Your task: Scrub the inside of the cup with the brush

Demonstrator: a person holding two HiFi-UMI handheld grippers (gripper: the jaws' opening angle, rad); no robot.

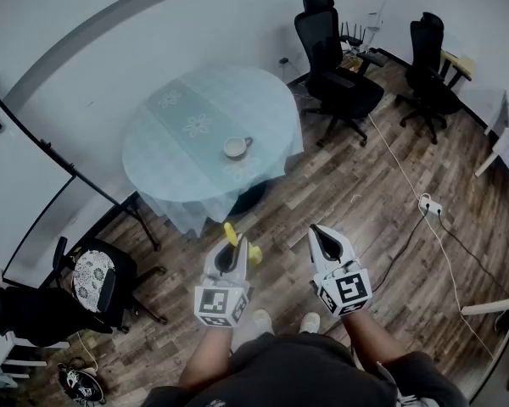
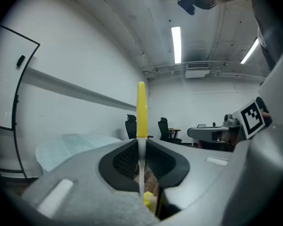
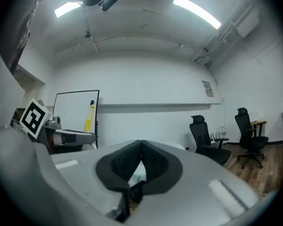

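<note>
On pale-clothed round table (image 1: 174,155), cup (image 1: 236,147)

I'm looking over open wooden floor (image 1: 339,202) stretching to the worktop (image 1: 170,155), whose top is lying free all around the cup (image 1: 236,147). A cushioned chair (image 1: 97,278) is crowding my left; office chairs (image 1: 335,75) are standing past the worktop's right edge.

Head view steeply down, gripper views forward, all sharing office chairs (image 1: 335,66)
</note>
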